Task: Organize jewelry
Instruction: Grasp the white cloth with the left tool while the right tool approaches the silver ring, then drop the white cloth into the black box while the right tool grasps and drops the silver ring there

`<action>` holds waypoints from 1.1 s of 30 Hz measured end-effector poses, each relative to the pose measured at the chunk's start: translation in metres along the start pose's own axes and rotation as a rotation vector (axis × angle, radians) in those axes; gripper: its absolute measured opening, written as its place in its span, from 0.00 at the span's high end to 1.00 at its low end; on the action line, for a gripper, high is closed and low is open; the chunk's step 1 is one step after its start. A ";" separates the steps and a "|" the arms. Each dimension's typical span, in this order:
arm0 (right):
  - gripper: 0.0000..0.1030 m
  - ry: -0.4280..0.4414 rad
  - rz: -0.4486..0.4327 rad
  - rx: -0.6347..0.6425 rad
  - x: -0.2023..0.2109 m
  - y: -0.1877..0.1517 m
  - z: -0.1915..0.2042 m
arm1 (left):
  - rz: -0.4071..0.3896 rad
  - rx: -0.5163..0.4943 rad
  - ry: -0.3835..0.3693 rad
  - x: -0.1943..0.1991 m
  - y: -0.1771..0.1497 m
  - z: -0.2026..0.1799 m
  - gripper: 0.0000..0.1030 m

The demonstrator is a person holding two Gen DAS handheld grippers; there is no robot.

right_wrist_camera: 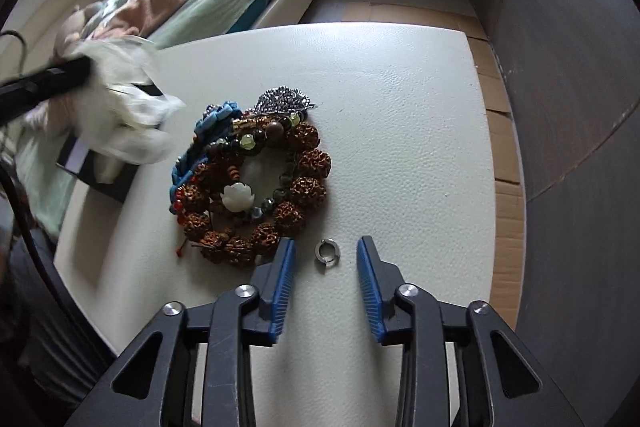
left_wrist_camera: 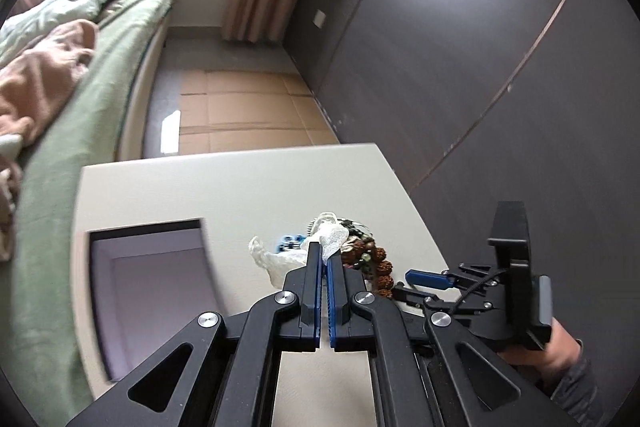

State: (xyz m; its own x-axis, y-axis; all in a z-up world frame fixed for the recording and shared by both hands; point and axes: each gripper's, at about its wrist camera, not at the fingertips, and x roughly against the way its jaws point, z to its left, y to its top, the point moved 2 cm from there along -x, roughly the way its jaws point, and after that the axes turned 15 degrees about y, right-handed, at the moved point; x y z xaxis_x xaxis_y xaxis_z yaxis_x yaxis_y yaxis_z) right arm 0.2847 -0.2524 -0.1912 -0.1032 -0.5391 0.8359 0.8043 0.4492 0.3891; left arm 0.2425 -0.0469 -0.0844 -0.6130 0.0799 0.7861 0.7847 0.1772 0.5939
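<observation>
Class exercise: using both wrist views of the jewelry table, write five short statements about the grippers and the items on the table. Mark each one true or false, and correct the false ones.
1. The right gripper is open. True.
2. The small silver ring lies between its fingers. True.
3. The left gripper is open and empty. False: it is shut on a clear plastic bag.
4. The ring sits inside the pile of beaded bracelets. False: it lies apart, beside the pile.
5. The recessed tray in the tabletop holds bracelets. False: nothing shows in it.
</observation>
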 end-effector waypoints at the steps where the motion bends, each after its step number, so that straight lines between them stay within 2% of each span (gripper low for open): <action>1: 0.72 -0.008 0.008 0.008 0.000 0.000 0.000 | -0.004 0.010 0.004 0.003 -0.001 0.004 0.98; 4: 0.78 -0.054 0.044 0.063 -0.003 0.001 0.006 | -0.020 0.042 0.023 0.016 -0.002 0.023 0.98; 9: 0.81 -0.124 0.091 0.143 -0.009 0.001 0.016 | -0.054 0.088 0.037 0.036 -0.002 0.046 0.98; 10: 0.86 -0.120 0.099 0.155 -0.010 0.002 0.019 | -0.061 0.096 0.041 0.038 0.000 0.048 0.98; 13: 0.86 -0.150 0.117 0.171 -0.012 0.003 0.023 | -0.080 0.122 0.051 0.050 -0.001 0.062 0.98; 16: 0.86 -0.138 0.116 0.152 -0.008 0.000 0.025 | -0.090 0.133 0.058 0.059 -0.003 0.071 0.98; 22: 0.86 -0.122 0.037 0.113 0.015 0.011 0.036 | -0.086 0.140 0.054 0.064 -0.003 0.090 0.98; 27: 0.86 -0.079 -0.048 0.084 0.033 0.022 0.060 | -0.083 0.141 0.031 0.061 0.005 0.095 0.98; 29: 0.86 -0.045 -0.083 0.069 0.037 0.027 0.075 | -0.071 0.144 0.013 0.055 0.009 0.096 0.98; 31: 0.86 -0.008 -0.114 0.058 0.040 0.031 0.088 | -0.024 0.156 0.004 0.042 0.013 0.096 0.97; 32: 0.86 0.017 -0.133 0.051 0.041 0.033 0.097 | -0.005 0.159 -0.002 0.038 0.014 0.097 0.95; 33: 0.86 0.034 -0.146 0.049 0.041 0.034 0.104 | 0.029 0.161 -0.008 0.030 0.014 0.097 0.83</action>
State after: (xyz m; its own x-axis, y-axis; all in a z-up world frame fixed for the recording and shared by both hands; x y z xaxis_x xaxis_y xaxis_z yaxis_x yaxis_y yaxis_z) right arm 0.2476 -0.1850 -0.1038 -0.1965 -0.6249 0.7556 0.7528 0.3976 0.5246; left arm 0.2268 0.0529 -0.0692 -0.5914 0.0951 0.8007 0.7777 0.3296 0.5352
